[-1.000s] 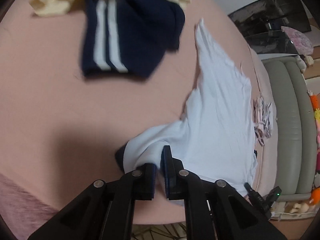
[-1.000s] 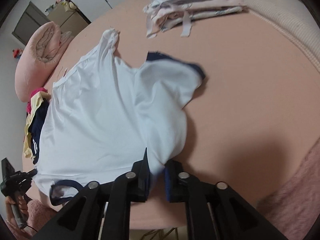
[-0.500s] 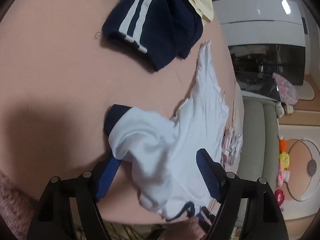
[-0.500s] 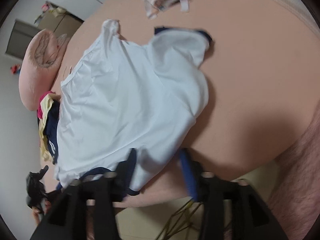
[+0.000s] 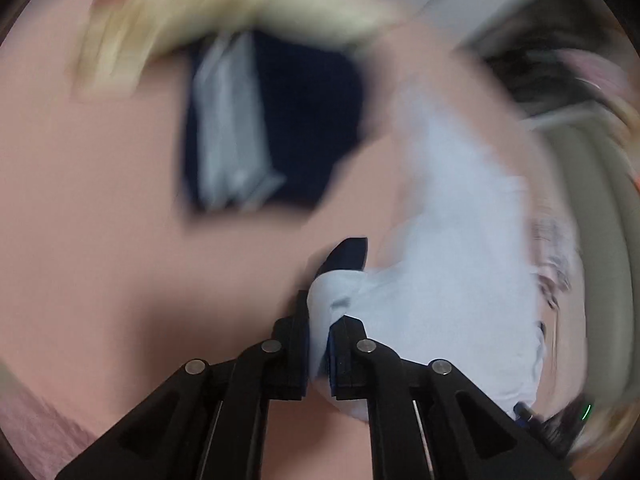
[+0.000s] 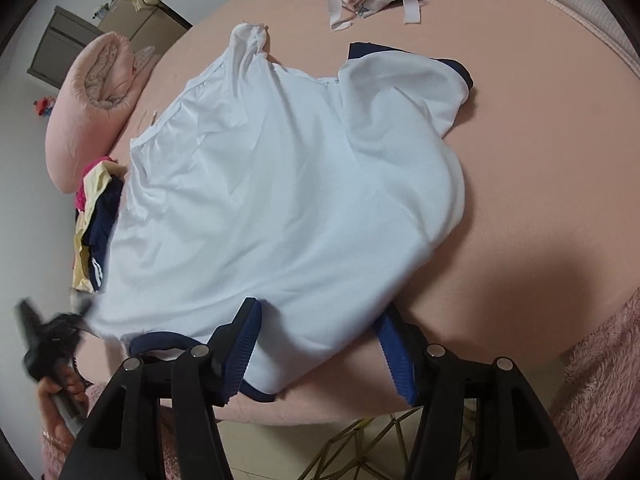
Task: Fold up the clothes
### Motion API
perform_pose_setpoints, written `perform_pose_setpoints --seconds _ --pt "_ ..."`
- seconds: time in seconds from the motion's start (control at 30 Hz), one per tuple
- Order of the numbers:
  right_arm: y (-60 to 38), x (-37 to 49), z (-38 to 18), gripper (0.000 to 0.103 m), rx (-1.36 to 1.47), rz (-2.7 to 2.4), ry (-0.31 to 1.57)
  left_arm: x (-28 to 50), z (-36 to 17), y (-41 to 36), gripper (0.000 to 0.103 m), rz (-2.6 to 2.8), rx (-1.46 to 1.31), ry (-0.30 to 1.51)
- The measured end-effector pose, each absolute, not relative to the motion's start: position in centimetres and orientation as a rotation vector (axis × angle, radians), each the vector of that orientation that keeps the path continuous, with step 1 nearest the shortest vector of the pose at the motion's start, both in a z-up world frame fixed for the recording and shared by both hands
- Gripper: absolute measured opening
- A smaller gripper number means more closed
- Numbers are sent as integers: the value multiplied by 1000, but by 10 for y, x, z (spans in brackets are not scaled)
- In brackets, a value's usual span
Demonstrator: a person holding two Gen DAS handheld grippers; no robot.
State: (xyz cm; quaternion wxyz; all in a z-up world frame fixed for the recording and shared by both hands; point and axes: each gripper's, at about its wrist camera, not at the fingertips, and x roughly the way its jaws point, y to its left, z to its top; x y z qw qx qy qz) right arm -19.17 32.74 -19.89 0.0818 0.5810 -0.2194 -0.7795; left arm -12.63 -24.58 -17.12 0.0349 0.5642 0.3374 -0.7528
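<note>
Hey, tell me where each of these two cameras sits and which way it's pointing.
Left wrist: on the left claw, angled down at the pink bed sheet; its jaws pinch the white navy-trimmed T-shirt; blurred.
Right wrist: on the right claw, angled down across the shirt; jaws opening, hem between them; a hand holding the other claw shows lower left.
Shared: shirt, sheet, navy white-striped garment.

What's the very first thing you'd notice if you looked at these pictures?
A big white T-shirt with navy blue trim sprawls across the middle of the peach-pink table. The left gripper pinches a fold of it, while the right gripper, jaws opening, straddles its near edge. Beyond, a navy garment with white stripes lies under a blurry pale yellow one.
</note>
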Motion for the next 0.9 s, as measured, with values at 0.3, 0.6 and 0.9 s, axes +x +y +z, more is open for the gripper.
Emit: perform_pose_setpoints --seconds 0.3,0.6,0.9 --pt "318 -185 -201 59 1722 -2115 -717 -61 -162 -254 76 -2212 1560 1438" --pt "300 -183 -205 33 1645 -2081 -657 -57 -171 -163 74 -2351 1911 1420" --pt "314 -190 -220 20 1637 -2065 -833 -106 -184 -73 7 -2547 2071 1023"
